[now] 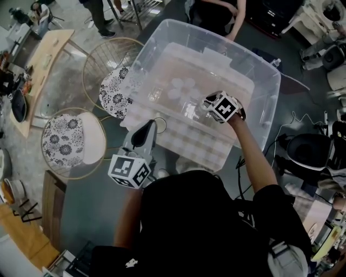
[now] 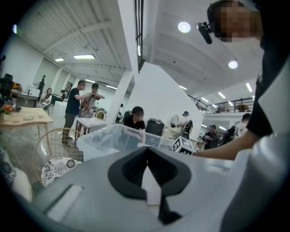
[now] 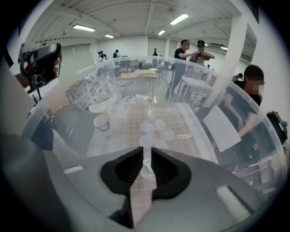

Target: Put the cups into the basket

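Note:
A large clear plastic bin (image 1: 216, 38) stands on a checked tablecloth and serves as the basket. Several pale cups (image 1: 181, 86) sit grouped on its floor (image 3: 156, 129). My right gripper (image 1: 208, 103) hangs inside the bin, pointing steeply down. Its jaws (image 3: 146, 152) stand a narrow gap apart, open. A clear cup (image 3: 147, 166) shows through that gap, below the jaws on the bin floor. A white cup with a dark rim (image 1: 159, 124) stands outside the bin's near left wall (image 3: 102, 121). My left gripper (image 1: 152, 124) is beside it, held roughly level, shut and empty (image 2: 147, 149).
Two round wire chairs with flowered cushions (image 1: 70, 140) (image 1: 116, 89) stand left of the bin. Further left is a wooden table (image 1: 46, 59). A person (image 1: 216, 16) stands at the bin's far side. Cables and gear (image 1: 303, 146) lie on the floor at right.

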A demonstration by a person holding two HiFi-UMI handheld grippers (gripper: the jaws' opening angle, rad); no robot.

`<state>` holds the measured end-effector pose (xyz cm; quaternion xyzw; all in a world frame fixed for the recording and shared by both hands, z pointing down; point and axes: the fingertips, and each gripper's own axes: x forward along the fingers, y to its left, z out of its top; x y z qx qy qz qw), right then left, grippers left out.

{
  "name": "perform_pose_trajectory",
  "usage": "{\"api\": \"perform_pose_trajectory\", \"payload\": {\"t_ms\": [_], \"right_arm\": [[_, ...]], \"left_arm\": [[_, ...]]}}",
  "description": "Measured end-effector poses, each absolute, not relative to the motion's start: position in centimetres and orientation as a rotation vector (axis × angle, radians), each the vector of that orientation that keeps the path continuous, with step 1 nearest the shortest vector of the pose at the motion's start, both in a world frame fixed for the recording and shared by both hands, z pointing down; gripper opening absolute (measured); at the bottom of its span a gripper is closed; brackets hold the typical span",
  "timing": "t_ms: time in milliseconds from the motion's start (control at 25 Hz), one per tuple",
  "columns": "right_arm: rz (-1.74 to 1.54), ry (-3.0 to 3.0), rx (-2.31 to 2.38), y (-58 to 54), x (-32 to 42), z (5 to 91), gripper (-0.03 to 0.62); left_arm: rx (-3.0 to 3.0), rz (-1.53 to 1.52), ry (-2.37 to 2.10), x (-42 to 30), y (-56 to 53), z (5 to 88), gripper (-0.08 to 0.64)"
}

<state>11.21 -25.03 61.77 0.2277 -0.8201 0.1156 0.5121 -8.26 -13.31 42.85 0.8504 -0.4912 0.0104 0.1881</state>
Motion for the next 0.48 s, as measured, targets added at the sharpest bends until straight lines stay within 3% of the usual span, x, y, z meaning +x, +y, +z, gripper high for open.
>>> {"api": "perform_pose_trajectory", "payload": {"t_ms": [240,480], "right_arm": [[0.2,-2.109,0.632,-25.2,9.5,55.7,0.003],[0.192,-2.341,0.778,-24.7,7.1,47.7,0.003]], "left_arm": [[2.402,0.026,-1.377,-8.6,-12.7,42.8,0.005],[2.406,0.019,-1.381,-9.2,-12.0,42.5,0.005]]}}
